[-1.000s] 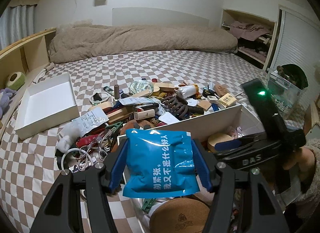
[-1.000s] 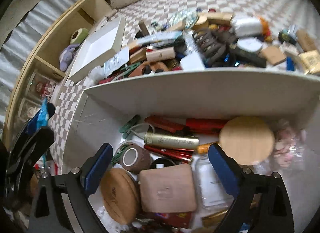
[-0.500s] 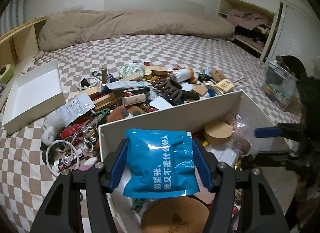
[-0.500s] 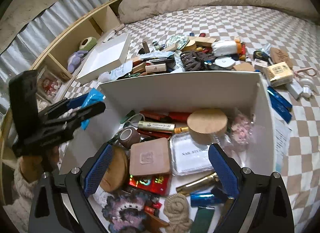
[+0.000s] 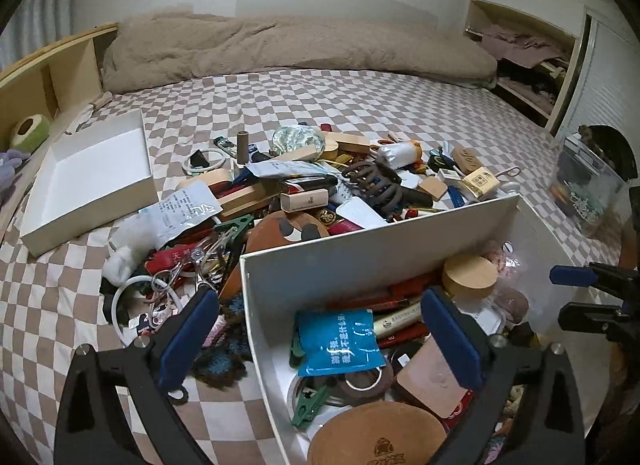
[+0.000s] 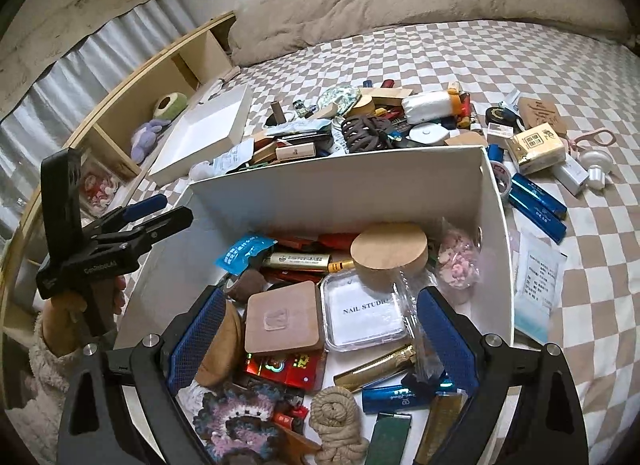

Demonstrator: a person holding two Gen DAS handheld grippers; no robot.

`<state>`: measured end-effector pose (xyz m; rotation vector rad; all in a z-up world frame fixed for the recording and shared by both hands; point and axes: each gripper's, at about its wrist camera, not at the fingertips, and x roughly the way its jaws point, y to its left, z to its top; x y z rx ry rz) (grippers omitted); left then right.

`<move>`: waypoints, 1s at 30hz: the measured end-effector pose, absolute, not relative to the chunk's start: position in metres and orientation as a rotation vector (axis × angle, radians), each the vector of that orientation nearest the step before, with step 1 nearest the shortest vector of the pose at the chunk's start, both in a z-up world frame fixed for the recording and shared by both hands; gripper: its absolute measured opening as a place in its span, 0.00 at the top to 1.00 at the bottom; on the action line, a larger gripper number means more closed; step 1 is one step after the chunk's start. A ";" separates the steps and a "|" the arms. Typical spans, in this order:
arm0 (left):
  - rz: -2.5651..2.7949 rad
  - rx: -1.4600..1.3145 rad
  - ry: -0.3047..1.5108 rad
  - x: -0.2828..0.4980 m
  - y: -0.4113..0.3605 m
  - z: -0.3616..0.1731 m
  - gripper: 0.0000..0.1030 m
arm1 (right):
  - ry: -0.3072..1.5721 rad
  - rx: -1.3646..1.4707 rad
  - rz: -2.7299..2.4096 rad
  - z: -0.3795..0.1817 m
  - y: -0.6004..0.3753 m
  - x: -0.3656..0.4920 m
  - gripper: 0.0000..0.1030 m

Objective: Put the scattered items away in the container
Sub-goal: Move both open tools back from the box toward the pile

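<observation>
Left gripper (image 5: 320,329), jaws just opened wide, hangs over the blue packet (image 5: 340,339) lying inside the white box (image 5: 360,249); right gripper (image 6: 320,339) wide, holding nothing.

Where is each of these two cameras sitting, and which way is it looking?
Left wrist: on the left gripper, looking down along its open blue fingers at the white box's left wall; the right gripper shows at the right edge.
Right wrist: on the right gripper, above the box; the left gripper and a sleeved hand show left.
Shared: box, blue packet, clutter on the checkered bed.
</observation>
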<state>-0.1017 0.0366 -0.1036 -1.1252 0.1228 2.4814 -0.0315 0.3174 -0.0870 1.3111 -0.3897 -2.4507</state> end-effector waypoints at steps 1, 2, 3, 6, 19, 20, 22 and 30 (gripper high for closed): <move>2.483 -1.123 0.127 -0.101 0.037 -0.103 0.01 | -0.392 1.314 -2.451 -0.088 0.318 -0.031 0.07; 2.486 -1.121 0.131 -0.100 0.037 -0.103 0.01 | -0.396 1.316 -2.450 -0.088 0.319 -0.031 0.07; 2.488 -1.119 0.135 -0.099 0.037 -0.103 0.01 | -0.400 1.317 -2.449 -0.089 0.319 -0.031 0.07; 2.487 -1.118 0.134 -0.098 0.037 -0.102 0.01 | -0.392 1.316 -2.455 -0.089 0.318 -0.030 0.07; 2.464 -1.105 0.125 -0.084 0.042 -0.096 0.01 | -0.321 1.286 -2.517 -0.083 0.317 -0.027 0.07; 2.463 -1.106 0.122 -0.083 0.042 -0.096 0.01 | -0.317 1.281 -2.526 -0.082 0.317 -0.026 0.07; 2.461 -1.105 0.122 -0.081 0.043 -0.095 0.01 | -0.313 1.271 -2.540 -0.079 0.317 -0.026 0.07; 2.473 -1.085 0.102 -0.071 0.039 -0.088 0.01 | -0.304 1.231 -2.591 -0.068 0.319 -0.021 0.07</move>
